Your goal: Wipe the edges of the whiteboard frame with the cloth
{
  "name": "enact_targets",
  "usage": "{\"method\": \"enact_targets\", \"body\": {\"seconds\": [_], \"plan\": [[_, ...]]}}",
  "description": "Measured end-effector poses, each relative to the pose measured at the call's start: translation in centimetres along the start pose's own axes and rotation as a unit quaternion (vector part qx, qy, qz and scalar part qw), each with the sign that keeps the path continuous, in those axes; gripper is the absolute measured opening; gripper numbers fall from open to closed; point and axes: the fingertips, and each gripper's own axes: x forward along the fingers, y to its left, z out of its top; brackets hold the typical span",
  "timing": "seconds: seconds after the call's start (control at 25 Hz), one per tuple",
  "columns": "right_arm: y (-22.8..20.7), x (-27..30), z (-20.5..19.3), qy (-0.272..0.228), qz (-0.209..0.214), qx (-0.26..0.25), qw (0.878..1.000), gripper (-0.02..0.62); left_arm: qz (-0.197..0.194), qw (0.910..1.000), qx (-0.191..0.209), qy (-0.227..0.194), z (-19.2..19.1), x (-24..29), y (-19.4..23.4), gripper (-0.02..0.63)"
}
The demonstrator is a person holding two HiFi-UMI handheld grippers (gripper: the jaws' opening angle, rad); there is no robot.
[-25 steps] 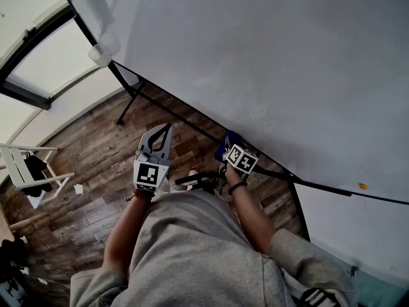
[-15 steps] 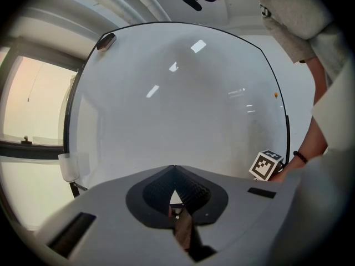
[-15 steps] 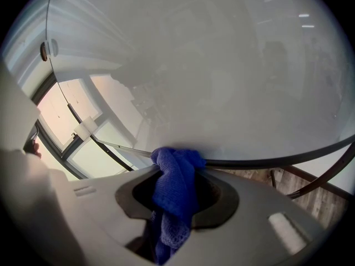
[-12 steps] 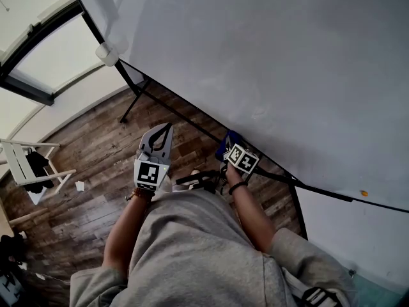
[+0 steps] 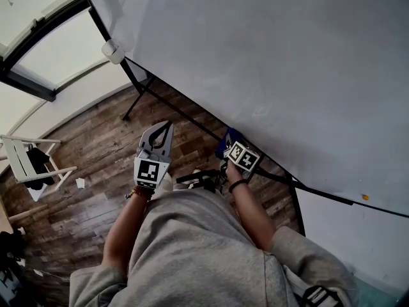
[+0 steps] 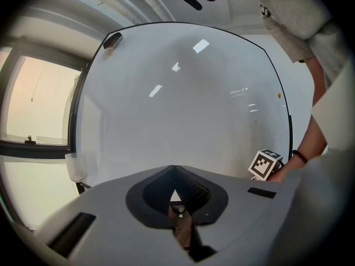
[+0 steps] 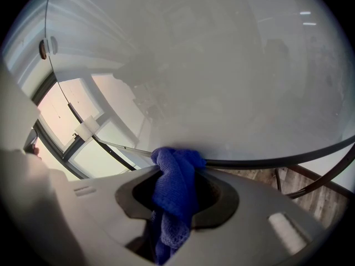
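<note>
Wood-plank floor spreads under us, with a bright window off to the left and the whiteboard tilting across most of the head view. Its thin dark frame runs along the lower edge, and a black stand bar sits below it.

Our right gripper pinches a blue cloth. The jaws close on the bunched middle of it, and a rounded tuft pokes out past the tips. In the right gripper view that tuft touches the frame's lower edge, so we judge the wipe to be under way on this stretch. Our left gripper has its jaws pressed together with nothing between them. It points at the board face, apart from it, and takes no part in the wiping.

The cloth looks like an open knit, so we expect it to be light, soft and easy to squash. It should mould around the narrow frame rather than skate over it. The grip on the bunch seems right to us, with enough tuft left free to pad the hard jaw tips away from the board. Loose folds hang below the jaws, and we think they could snag or slowly work out of the pinch. The frame itself looks stiff, but the board stands on a light stand, so we favour gentle pressure along the edge.
</note>
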Motion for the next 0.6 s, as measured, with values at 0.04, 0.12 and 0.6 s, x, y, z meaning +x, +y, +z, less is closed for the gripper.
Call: {"method": "enact_targets", "body": {"seconds": [0.04, 0.12, 0.6], "plan": [[0.1, 0.0, 0.0, 0.0, 0.0, 0.001, 1.0, 0.137, 0.001, 1.0, -0.001, -0.001, 0.0, -0.1, 0.1, 0.009], [0.2, 0.0, 0.2, -0.002, -0.001, 0.003, 1.0, 0.137, 0.003, 1.0, -0.002, -0.002, 0.1, -0.1, 0.3, 0.009], [2.4, 1.1, 0.2, -0.003, 0.002, 0.005, 1.0, 0.137, 0.004, 1.0, 0.004, 0.001, 0.2, -0.3, 2.4, 0.008]]}}
